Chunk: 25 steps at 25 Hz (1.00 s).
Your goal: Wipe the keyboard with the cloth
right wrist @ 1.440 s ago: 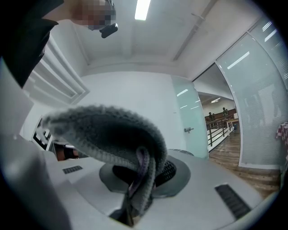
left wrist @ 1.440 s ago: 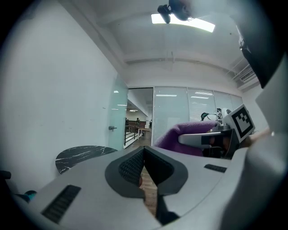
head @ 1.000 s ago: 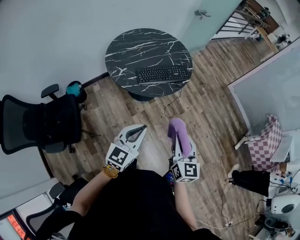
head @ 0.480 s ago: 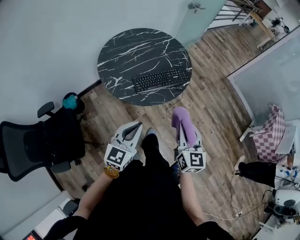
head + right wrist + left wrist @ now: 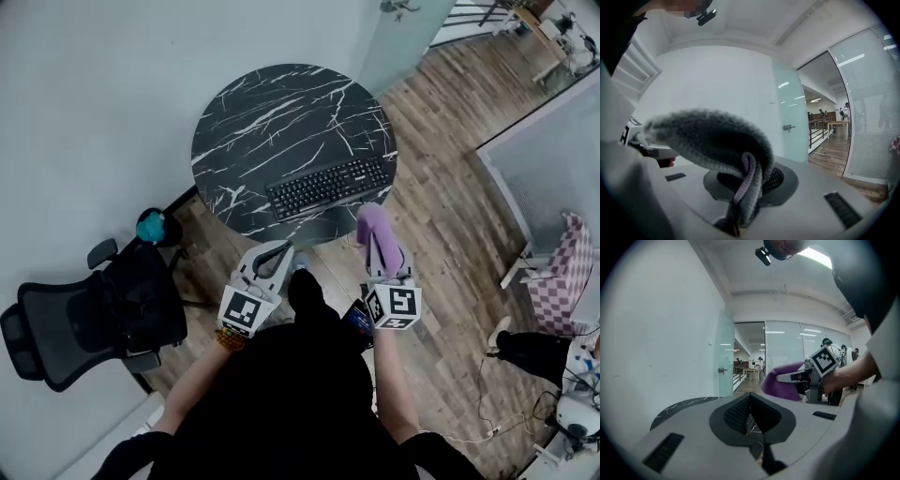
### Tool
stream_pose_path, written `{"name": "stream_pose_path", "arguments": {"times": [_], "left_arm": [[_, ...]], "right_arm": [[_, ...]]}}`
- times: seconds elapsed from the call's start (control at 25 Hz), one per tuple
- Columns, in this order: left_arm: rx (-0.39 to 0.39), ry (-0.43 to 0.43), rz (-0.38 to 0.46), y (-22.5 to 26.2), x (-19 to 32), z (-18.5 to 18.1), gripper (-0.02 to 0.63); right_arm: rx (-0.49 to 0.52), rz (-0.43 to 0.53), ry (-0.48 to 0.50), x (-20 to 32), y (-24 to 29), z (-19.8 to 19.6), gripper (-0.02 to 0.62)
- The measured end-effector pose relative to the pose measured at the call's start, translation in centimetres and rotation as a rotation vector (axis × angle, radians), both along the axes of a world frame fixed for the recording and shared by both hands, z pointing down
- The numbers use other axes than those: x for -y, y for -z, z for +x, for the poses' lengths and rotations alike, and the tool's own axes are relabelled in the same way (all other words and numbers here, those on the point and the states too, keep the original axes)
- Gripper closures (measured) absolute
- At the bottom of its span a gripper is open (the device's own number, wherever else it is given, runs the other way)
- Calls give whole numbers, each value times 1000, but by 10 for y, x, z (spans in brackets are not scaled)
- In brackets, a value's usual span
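A black keyboard (image 5: 331, 186) lies near the front edge of a round black marble table (image 5: 272, 112). My right gripper (image 5: 379, 240) is shut on a purple cloth (image 5: 376, 229), which drapes over its jaws just short of the table's front right edge. In the right gripper view the cloth (image 5: 717, 140) bunches up between the jaws and hides most of what lies ahead. My left gripper (image 5: 278, 250) hangs beside it, below the table's front edge, jaws shut with nothing in them. The left gripper view shows the table (image 5: 679, 406) and the cloth (image 5: 780, 383) off to the right.
A white wall runs behind the table. A black office chair (image 5: 89, 314) and a teal object (image 5: 150, 226) stand at the left on the wood floor. A cable (image 5: 361, 281) trails down from the keyboard. A glass partition (image 5: 553, 159) and a checked pink seat (image 5: 567, 272) are at the right.
Both grippers have come forward toward the table, from about a step away to just short of its front edge. The cloth stays held in the right gripper.
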<state>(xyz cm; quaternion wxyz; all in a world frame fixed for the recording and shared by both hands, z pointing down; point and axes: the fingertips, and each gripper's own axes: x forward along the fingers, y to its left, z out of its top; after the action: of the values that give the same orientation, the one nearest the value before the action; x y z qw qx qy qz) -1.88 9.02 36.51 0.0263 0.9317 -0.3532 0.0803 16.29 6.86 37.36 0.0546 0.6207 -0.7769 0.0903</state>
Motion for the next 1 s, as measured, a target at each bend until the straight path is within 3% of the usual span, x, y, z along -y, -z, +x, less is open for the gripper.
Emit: {"name": "stream_pose_path", "arguments": {"times": [0.32,0.68,0.72,0.84,1.0], "left_arm": [[141,-22,-12,-37,81,8,592],[169,37,-161,-114,116,-13,591],[169,36,-178,-124,119,-15,580],[172,38,-229,-157,131,-23,460],[209,63,-312,-202,138,-41,445]], "right_arm": [[-36,-77,-6,107,-60,54,520],[-77,-250,58,164,-134,92,519],[-100,-266,82,170,-141,95,519],[-183,-297,117,193,-159,111,518],[-133,-312,86,222,-174,136,518]]}}
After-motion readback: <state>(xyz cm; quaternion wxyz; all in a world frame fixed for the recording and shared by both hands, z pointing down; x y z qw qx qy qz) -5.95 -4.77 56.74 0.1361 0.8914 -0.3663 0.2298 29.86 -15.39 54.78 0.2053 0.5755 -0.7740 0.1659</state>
